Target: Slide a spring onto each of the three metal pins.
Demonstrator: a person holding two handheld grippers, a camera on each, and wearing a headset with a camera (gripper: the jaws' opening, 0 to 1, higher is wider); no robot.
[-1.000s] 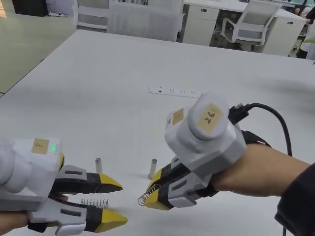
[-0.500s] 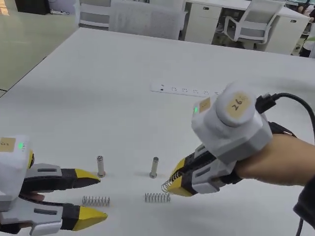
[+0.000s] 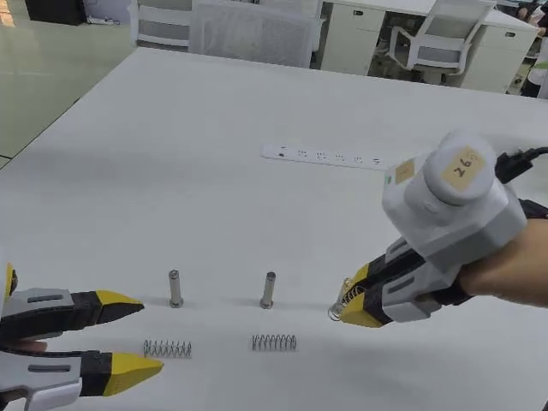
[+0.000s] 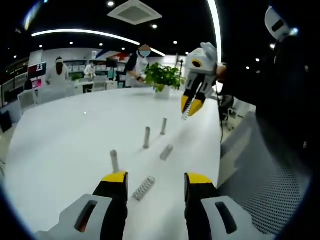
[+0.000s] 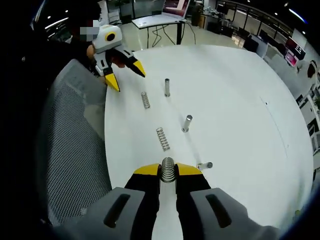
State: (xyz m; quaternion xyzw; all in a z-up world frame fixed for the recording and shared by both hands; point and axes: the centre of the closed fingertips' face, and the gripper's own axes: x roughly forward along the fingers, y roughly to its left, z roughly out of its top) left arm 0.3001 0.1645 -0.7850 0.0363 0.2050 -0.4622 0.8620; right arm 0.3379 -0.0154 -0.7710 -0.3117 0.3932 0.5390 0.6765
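The right tongs (image 3: 341, 312) are clenched on a spring (image 5: 168, 170), its coil poking out past the tips; within the last second they have swung away from the middle pin (image 3: 269, 290) toward the third pin (image 5: 205, 165), now just beside one tip; the left tongs (image 3: 147, 334), released and gaping, have drawn back clear of the left pin (image 3: 175, 288). My read: the first threading is at hand, since all three pins look bare; the left loose spring (image 3: 167, 348) and the middle loose spring (image 3: 274, 342) lie on the tabletop (image 3: 214, 171) near its front edge, so low sweeps there could knock them off; beyond the pins there is wide room, with the power strip (image 3: 325, 157) well apart.
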